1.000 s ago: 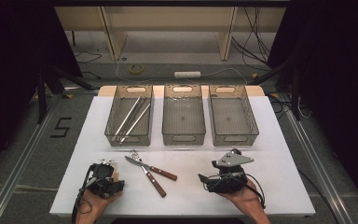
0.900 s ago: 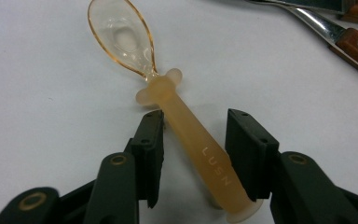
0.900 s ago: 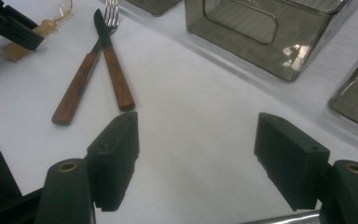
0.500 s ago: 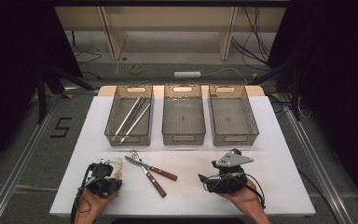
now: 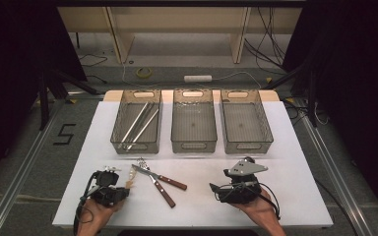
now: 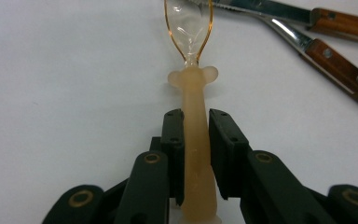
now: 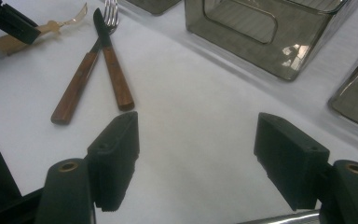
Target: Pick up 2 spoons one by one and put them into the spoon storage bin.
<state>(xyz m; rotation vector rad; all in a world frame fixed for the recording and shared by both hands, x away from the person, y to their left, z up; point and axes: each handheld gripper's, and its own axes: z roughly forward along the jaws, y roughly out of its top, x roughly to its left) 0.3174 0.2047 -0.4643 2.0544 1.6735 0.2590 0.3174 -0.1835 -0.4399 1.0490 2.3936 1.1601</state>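
We clamp our left gripper (image 6: 196, 140) on the plastic spoon's (image 6: 195, 98) handle, low on the white table (image 5: 295, 147) beside the wooden-handled knife (image 7: 112, 70) and fork (image 7: 81, 79), ready for lifting; our right gripper (image 7: 196, 158) idles wide open, empty.

Spoon (image 6: 193, 140): bowl tip cut off by the top edge ahead of the left claw (image 6: 196, 135); handle end cut off at the bottom edge, between the jaws. Knife (image 6: 307, 18) and fork (image 6: 331, 60), right of the claw: handles cut off by the right edge.
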